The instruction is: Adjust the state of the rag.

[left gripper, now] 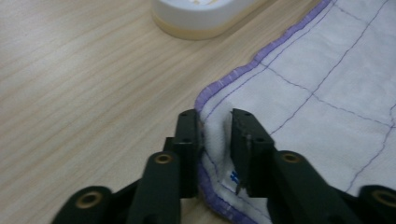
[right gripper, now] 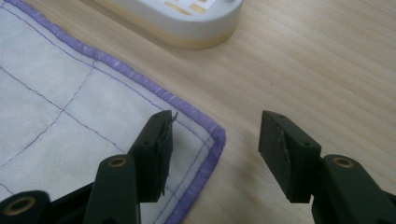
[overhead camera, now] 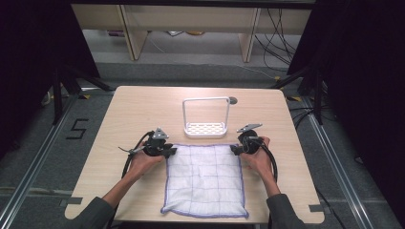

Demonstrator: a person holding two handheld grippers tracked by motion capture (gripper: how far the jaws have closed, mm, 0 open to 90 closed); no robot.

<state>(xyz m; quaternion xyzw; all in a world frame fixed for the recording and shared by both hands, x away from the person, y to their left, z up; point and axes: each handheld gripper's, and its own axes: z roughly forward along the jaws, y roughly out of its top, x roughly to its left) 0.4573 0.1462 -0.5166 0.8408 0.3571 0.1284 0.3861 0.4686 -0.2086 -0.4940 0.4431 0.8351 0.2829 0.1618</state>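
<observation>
A white cloth (overhead camera: 205, 179) with purple hem and grid stitching lies flat on the wooden table (overhead camera: 138, 109), near its front edge. My left gripper (overhead camera: 167, 151) is at the cloth's far left corner. In the left gripper view, that gripper (left gripper: 215, 122) has its jaws pinched on a raised fold of the cloth (left gripper: 327, 93). My right gripper (overhead camera: 235, 149) is at the far right corner. In the right gripper view, it (right gripper: 215, 128) stands open, one jaw over the cloth (right gripper: 56, 107), the other over bare wood.
A white rack (overhead camera: 206, 125) with a tall loop handle and a slotted base stands just behind the cloth, seen close in the gripper views (left gripper: 201, 18) (right gripper: 187, 23). A dark round grommet (overhead camera: 233, 100) sits behind it. Bare tabletop lies left, right and behind.
</observation>
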